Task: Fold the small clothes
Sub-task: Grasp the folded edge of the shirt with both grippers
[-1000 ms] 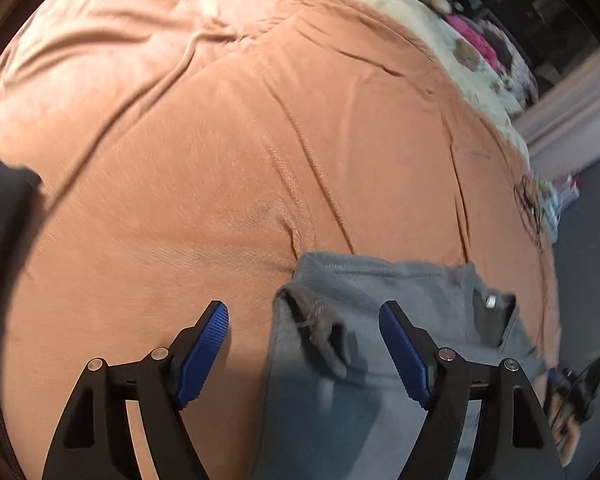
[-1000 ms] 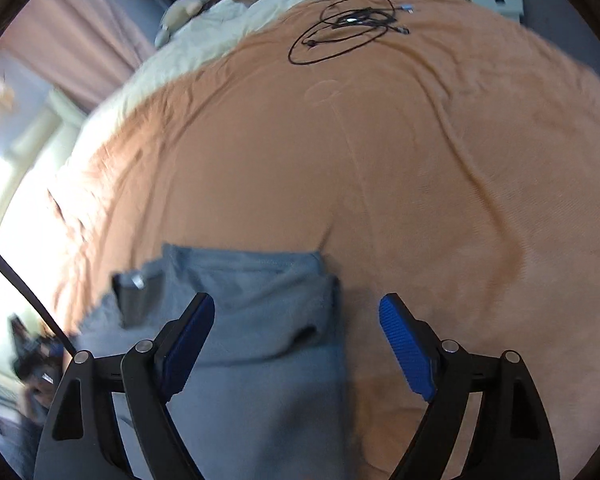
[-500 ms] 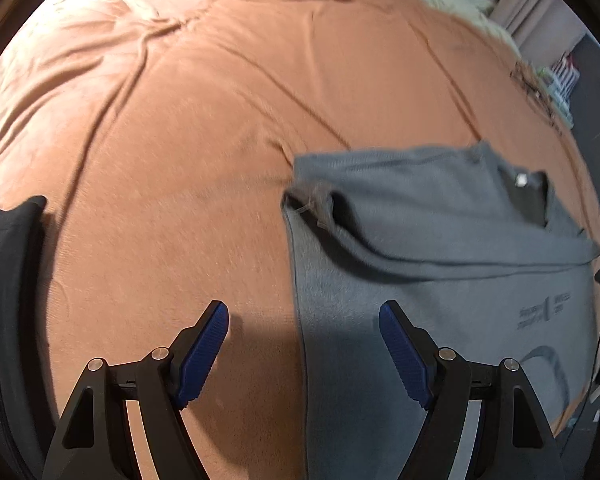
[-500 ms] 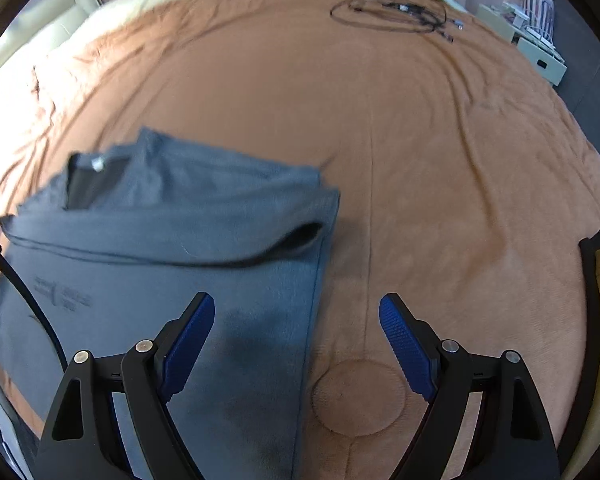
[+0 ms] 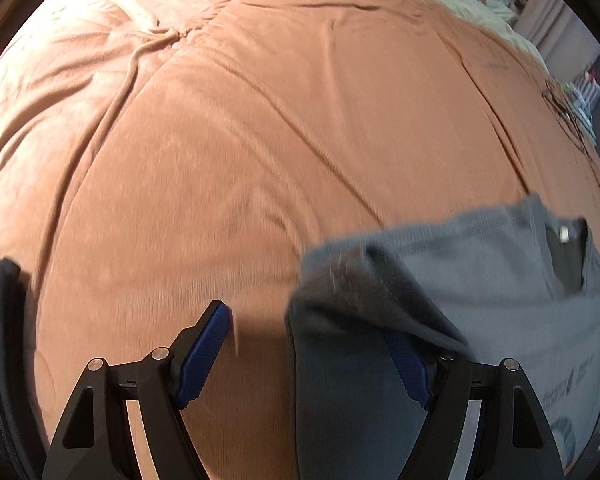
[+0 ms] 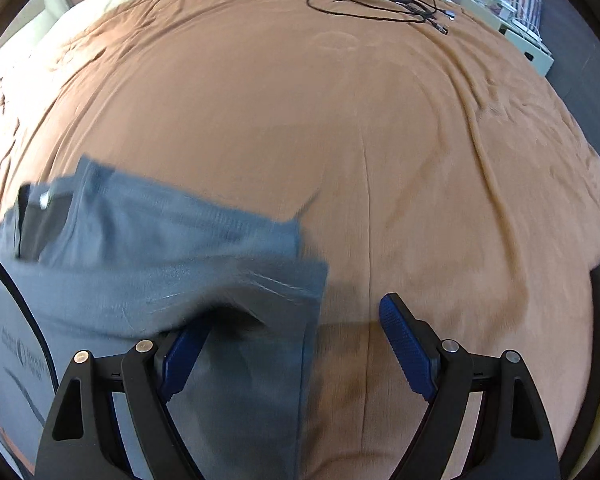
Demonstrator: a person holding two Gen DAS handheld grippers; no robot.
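**Both grippers straddling the shirt's side edges, pre-grasp**

Grey shirt (image 5: 500, 280) lying flat on orange-brown blanket (image 5: 260, 140), collar and tag toward far side, both sleeves already folded in across the body. Printed mark visible on lower front.

Left gripper (image 5: 316, 356) spread wide, nothing pinched; one blue pad over bare blanket, the other tucked under the lip of the folded sleeve, shirt's side edge running between the jaws. Right gripper (image 6: 292, 352) likewise spread, holding nothing; inner pad partly hidden beneath the sleeve fold, outer pad over blanket. Contact between pads and cloth not clear through motion blur.

Black cable (image 6: 380, 0) coiled at far end of blanket, well apart from shirt. Dark garment (image 5: 0, 340) at left margin.

Step judged: lining up for a two-handed pinch at the side edges, likely ahead of a fold across the body. Next move calls for closing both pairs of jaws on all layers, evenly, then lifting together.
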